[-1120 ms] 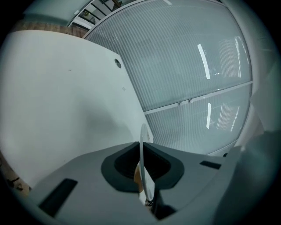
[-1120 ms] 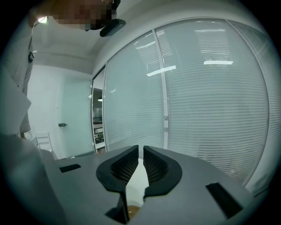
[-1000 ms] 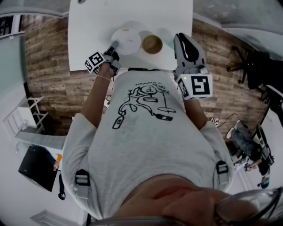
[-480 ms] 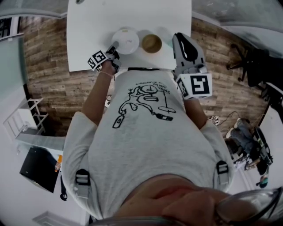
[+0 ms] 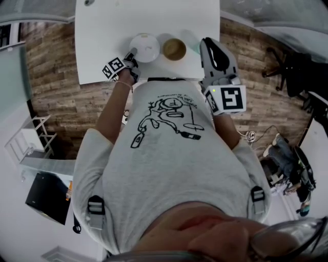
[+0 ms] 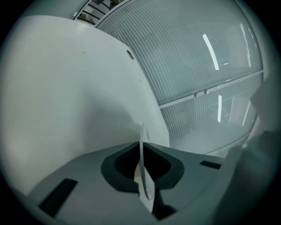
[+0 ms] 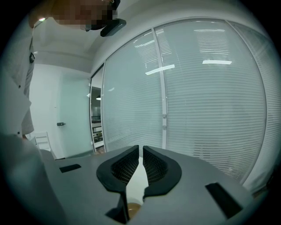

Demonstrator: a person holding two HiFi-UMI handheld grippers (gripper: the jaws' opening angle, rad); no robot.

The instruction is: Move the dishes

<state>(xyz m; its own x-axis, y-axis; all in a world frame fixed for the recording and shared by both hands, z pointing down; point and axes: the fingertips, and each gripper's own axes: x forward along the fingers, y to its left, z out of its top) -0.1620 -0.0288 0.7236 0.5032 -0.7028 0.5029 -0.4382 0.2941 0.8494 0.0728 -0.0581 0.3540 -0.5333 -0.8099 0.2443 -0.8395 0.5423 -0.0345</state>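
Gripping the near rim of a round white plate, the left tongs are clamped on it. The left gripper view shows the thin, smooth rim edge-on between two dark, scooped pads, one on each face.

The plate sits level at the near edge of the tabletop, left of that edge's middle. Whether it rests on the surface cannot be told. The tabletop is a plain, matt white rectangle.

Just right of the plate, with a narrow strip between them, stands a small round bowl. It has a brown inside and a paler rim and is also close to the near edge.

The right tongs are at the near right corner of the tabletop, right of the bowl and apart from it in the head view. Their jaws stand almost together. In the right gripper view the two black pads, ribbed with a fine grid, leave only a thin slit. A white surface shows through the slit, with a brown curve at its base. No view shows these pads pressing on anything.

Each gripper carries a cube with black-and-white square markers, the left cube and the right cube. A floor of rough wood planks lies on both sides of the tabletop. Finely slatted window blinds fill the background of the right gripper view.
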